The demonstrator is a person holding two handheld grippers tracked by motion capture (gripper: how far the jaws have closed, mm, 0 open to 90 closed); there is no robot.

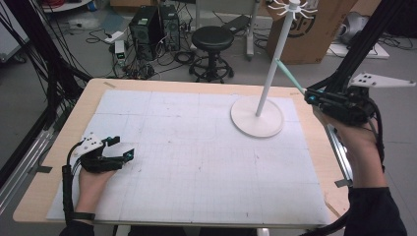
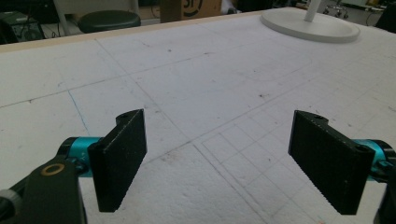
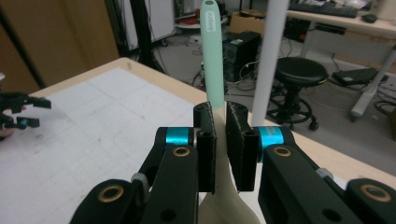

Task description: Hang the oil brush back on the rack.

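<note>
The right gripper (image 3: pixel 221 154) clamps a pale green, flat-handled utensil (image 3: pixel 212 56) beside the tall white hook stand (image 1: pixel 275 64). Its hanging hole probably suits a top hook; align it slowly. The left gripper (image 2: pixel 224 163) rests wide open, empty, on the white gridded mat (image 1: pixel 196 162).

A black round stool (image 1: pixel 212 38) stands on the grey floor (image 1: pixel 88 54) beyond the surface (image 1: pixel 54 142), computer towers (image 1: pixel 155 27) and tangled cables to its left, a cardboard box (image 1: pixel 314 34) to its right.
</note>
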